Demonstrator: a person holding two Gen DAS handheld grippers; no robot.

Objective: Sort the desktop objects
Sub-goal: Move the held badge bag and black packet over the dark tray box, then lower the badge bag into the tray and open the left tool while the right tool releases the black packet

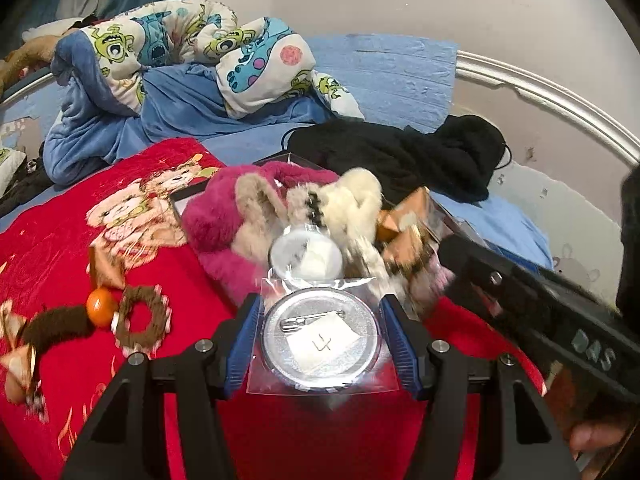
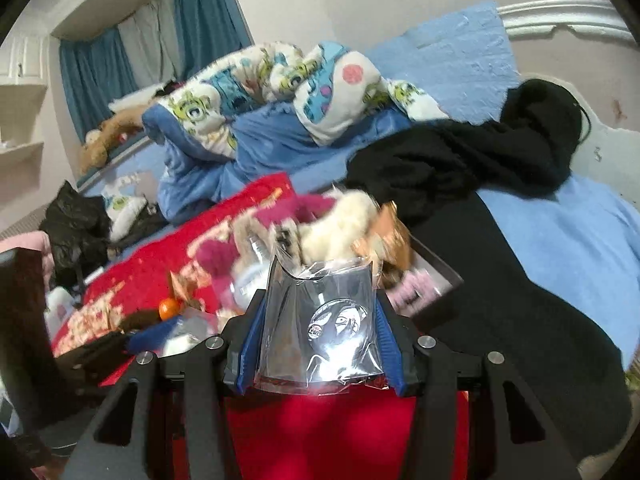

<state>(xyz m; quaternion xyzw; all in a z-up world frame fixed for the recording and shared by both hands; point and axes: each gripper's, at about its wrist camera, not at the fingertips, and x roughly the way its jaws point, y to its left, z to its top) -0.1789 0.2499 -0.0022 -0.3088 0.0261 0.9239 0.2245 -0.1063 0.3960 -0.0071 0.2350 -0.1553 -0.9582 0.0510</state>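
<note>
My left gripper (image 1: pixel 322 340) is shut on a round pin badge in a clear bag (image 1: pixel 320 342), its silver back and pin facing me, held above the red blanket (image 1: pixel 132 216). My right gripper (image 2: pixel 318 340) is shut on a second bagged badge (image 2: pixel 340 320) with a dark printed face. Just ahead of both lies a black tray (image 1: pixel 188 196) piled with fluffy pink, beige and cream hair ties (image 1: pixel 248 208) and another clear-bagged badge (image 1: pixel 306 256). The right gripper's body shows at the right of the left wrist view (image 1: pixel 540 300).
A brown fuzzy hair tie with an orange ball (image 1: pixel 100 304) lies on the blanket to the left. A black garment (image 1: pixel 420 156) lies behind the tray. A cartoon-print duvet (image 1: pixel 192 52) is bunched at the back on the blue sheet.
</note>
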